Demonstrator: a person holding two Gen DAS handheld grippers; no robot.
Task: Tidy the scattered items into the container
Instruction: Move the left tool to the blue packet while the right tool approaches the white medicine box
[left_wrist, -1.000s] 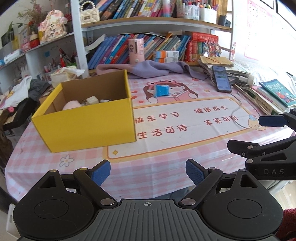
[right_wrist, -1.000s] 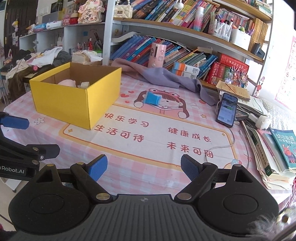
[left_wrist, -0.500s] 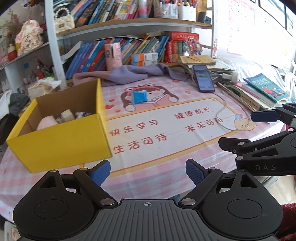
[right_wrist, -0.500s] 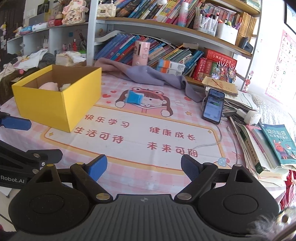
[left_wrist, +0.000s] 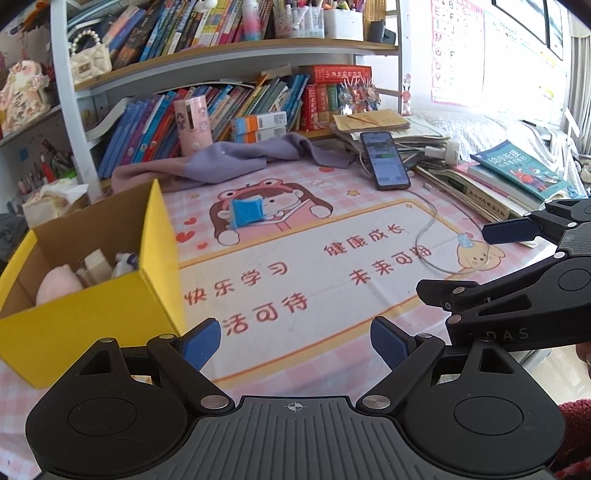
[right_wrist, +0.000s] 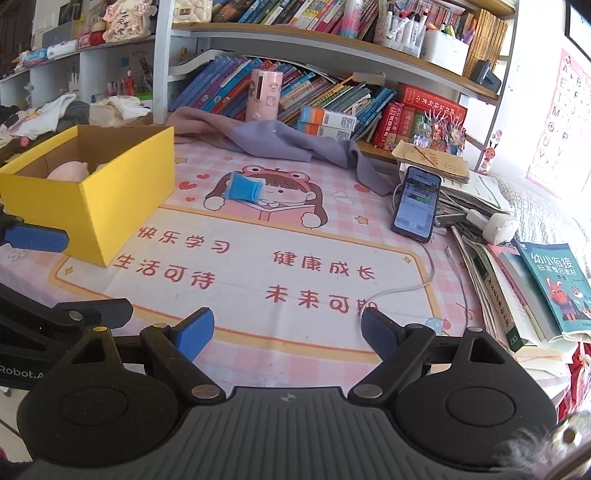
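1. My left tool (left_wrist: 295, 339) stands with its blue pads wide apart and nothing between them; my right tool (right_wrist: 286, 334) is the same, spread and empty.
2. Both hang over the near edge of the pink checked cartoon-print surface (right_wrist: 258, 258), pointing down and forward.
3. Ahead of both tools, well apart from them, the small blue flat plastic piece (right_wrist: 243, 187) lies on the printed girl's face, its long side running roughly across my view.
4. From the left tool it sits ahead and a touch left (left_wrist: 248, 213); from the right tool, ahead and left too.
5. The yellow open cardboard box (left_wrist: 92, 317) stands left, just beside the left tool, so I judge the left hand better placed to carry the piece over.
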